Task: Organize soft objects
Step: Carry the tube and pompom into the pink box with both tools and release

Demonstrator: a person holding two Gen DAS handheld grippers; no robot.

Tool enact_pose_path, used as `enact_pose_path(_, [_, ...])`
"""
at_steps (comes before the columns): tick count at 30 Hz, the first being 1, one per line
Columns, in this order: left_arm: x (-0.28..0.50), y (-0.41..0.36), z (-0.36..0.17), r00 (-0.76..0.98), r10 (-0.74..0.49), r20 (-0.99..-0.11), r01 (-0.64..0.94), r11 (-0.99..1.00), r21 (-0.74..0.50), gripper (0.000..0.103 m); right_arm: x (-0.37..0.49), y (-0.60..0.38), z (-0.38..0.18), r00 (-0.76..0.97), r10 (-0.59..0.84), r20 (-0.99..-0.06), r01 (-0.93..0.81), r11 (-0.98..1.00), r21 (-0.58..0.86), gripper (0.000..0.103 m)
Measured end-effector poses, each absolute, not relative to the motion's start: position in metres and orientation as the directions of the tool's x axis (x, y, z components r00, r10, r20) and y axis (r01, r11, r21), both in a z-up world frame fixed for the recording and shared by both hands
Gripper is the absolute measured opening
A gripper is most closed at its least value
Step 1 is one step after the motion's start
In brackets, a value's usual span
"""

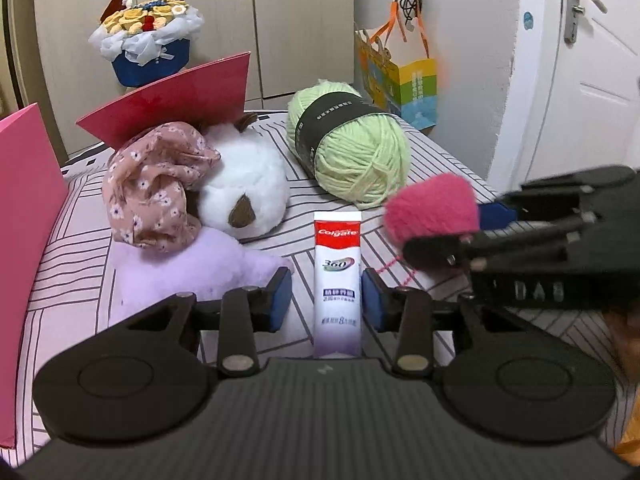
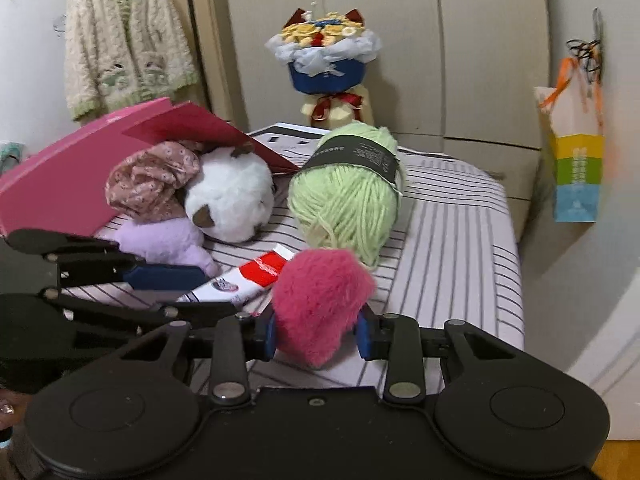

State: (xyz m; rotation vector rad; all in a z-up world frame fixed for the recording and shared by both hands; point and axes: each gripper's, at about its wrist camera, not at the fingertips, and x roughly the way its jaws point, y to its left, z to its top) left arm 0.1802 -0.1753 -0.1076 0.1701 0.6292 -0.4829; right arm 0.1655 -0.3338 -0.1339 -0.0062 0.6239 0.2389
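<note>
The striped table (image 2: 460, 216) carried everything, and the soft things were bunched at its far left, apparently so that like sat with like. The pink box (image 1: 24, 240) stood open beside that pile with its red flap (image 1: 176, 98) raised, probably as the place the soft things were meant for. The green yarn ball (image 1: 352, 152) lay apart to the right, its dark paper band printed with small text too fine to read. The white plush (image 1: 244, 184) leaned on the lilac plush (image 1: 180, 276), with the floral cloth (image 1: 156, 188) draped over both.

The right gripper (image 2: 316, 330) was clamped narrow on the pink fuzzy heart (image 2: 320, 300), both blue pads sunk into the fur. It was held up off the table, most likely to carry it to the pile.

The left gripper (image 1: 326, 300) straddled the toothpaste tube (image 1: 338, 280). Its right pad seemed to meet the tube, its left pad stood just off it, so no grip was made. The tube read "Colgate" and "360"; the smaller lines stayed illegible.
</note>
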Motion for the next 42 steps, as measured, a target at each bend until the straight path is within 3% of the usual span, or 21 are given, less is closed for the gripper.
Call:
enact_pose_path(4, [0.182,-0.178,-0.107,0.705,-0.370,-0.605,0.470,0.883,0.008,0.040,0.160,-0.341,-0.132,0.795,0.206,-0.571,-0.172,0.979,0.114,0.040])
enact_pose_path(6, [0.180,-0.178,-0.107,0.704,-0.384,-0.598,0.480,0.877,0.001,0.024,0.155,-0.341,-0.132,0.805,0.197,-0.559,-0.158,0.980,0.117,0.039])
enact_pose_path(20, [0.160,-0.146,-0.092,0.703,-0.453,-0.549,0.479,0.872,-0.106,0.023,0.125,-0.322,-0.127,0.844,0.094,-0.528,-0.045,0.993,0.105,0.039])
enact_pose_path(33, [0.131,-0.096,-0.085,0.678,-0.463,-0.571,0.469,0.871,-0.150,0.023,0.086,-0.294,-0.133,0.823,0.217,-0.525,-0.110,0.968,0.226,0.039])
enact_pose_path(42, [0.116,-0.052,-0.079,0.629,-0.481,-0.611,0.458,0.864,-0.209,0.023,0.068,-0.271,-0.110,0.776,0.315,-0.546,-0.250,0.949,0.191,0.039])
